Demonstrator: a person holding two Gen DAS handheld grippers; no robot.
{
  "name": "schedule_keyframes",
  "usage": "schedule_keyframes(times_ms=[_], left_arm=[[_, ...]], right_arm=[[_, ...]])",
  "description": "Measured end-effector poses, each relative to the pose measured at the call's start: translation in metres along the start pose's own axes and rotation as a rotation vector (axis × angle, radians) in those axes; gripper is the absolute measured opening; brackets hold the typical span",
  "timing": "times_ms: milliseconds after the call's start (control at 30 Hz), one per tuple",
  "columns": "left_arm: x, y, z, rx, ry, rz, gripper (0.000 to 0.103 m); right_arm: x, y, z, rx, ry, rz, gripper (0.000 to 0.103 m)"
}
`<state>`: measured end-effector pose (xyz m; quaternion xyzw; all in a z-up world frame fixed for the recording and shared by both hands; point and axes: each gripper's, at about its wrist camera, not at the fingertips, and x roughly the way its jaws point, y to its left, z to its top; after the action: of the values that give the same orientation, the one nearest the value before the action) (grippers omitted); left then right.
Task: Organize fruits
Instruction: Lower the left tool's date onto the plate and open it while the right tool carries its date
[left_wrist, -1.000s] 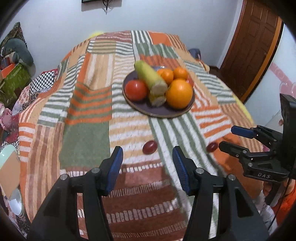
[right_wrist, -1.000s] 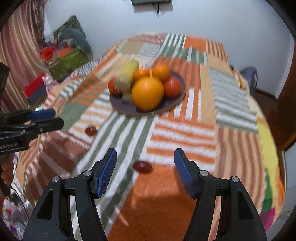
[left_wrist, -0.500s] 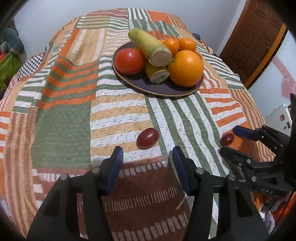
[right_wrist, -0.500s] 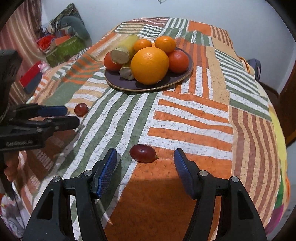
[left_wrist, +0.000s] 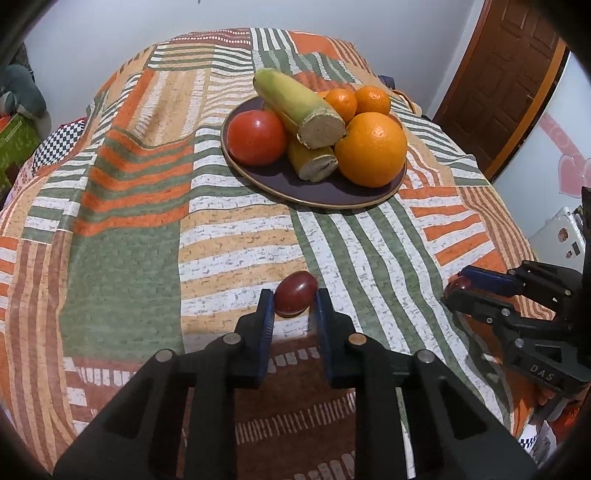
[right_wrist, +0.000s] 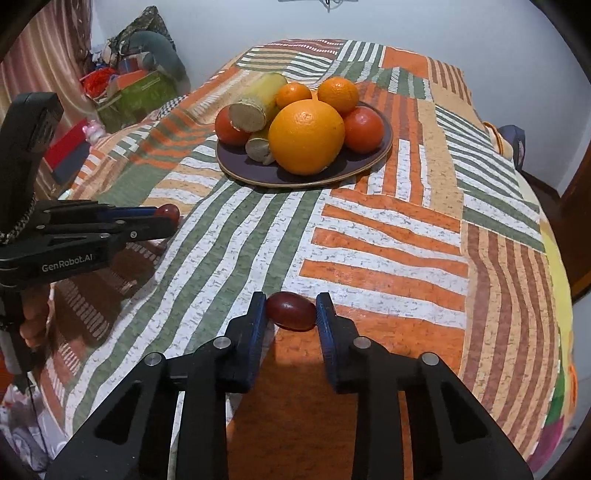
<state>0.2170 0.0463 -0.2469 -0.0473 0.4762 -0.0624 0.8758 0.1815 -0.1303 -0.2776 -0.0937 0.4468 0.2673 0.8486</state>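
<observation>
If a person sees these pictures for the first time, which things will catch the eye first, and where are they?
First, the dark plate piled with a big orange, tomatoes and cut yellow-green stalks, at the far middle of the striped patchwork cloth. Then, nearer the camera, each gripper pinches a small dark red fruit: the left gripper holds one red fruit, the right gripper the other red fruit.

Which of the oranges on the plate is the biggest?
The big orange at the plate's near edge. The two small oranges behind it are far smaller.
</observation>
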Motion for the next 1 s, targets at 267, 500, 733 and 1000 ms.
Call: schedule_keyframes(times_ms=[267,500,733,1000], left_arm=[[-0.02,0.002,0.012,0.005,-0.052,0.003,0.022],[-0.022,-0.002,0.031,0.023,-0.078,0.0,0.022],[-0.005,-0.008,0.048,0.034,-0.065,-0.011,0.022],[0.022,-0.019,0.062,0.062,-0.021,-0.048,0.022]], right_arm=[[-0.01,-0.003,0.007,0.01,-0.035,0.008,0.025],[-0.013,-0.008,0.029,0.001,-0.081,0.001,0.025],[-0.01,-0.019,0.054,0.002,-0.126,-0.007,0.025],[0.006,-0.033,0.078,0.003,-0.137,-0.017,0.025]])
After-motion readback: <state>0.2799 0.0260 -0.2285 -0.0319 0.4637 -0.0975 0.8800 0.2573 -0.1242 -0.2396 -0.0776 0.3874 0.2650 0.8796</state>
